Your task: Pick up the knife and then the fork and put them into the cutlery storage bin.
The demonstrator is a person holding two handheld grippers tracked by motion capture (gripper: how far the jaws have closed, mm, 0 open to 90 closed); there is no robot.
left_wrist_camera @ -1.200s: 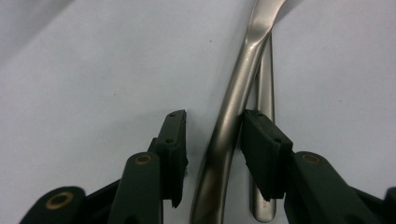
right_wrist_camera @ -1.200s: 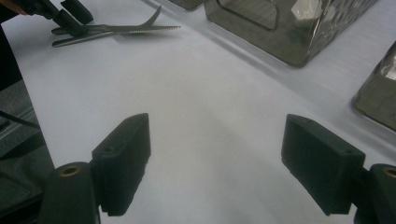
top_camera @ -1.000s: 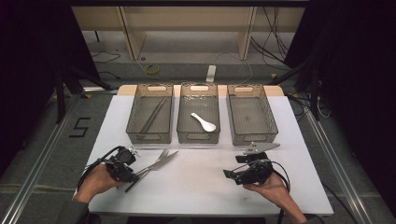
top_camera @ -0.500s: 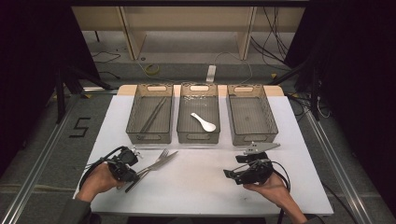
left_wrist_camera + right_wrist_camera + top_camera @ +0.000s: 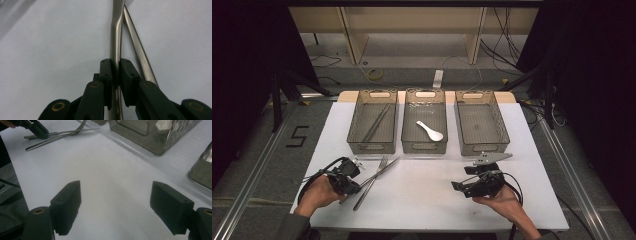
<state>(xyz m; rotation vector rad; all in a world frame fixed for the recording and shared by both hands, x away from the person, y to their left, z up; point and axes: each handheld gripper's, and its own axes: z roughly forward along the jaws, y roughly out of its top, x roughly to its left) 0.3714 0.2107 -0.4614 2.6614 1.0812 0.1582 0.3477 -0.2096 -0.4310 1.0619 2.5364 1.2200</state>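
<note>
Steel cutlery lies at the near left of the white table (image 5: 432,195): a fork (image 5: 373,181) and a knife (image 5: 379,171), crossed over each other. Against the frame of a second ago I note one change: the left gripper (image 5: 115,75) has just been closing its jaws, and they are now pressed onto a steel handle, pinching it between the pads. Both hands sit where they were, and the cutlery has not shifted.

I see both pieces with their long axes running from near left to far right, the tips towards the grey baskets. The handle ends lie nearest the left gripper.

My right gripper (image 5: 115,207) rests at the near right, jaws spread wide over bare table, holding nothing.

On the floor left of the table I read a black "5" (image 5: 297,136).
</note>
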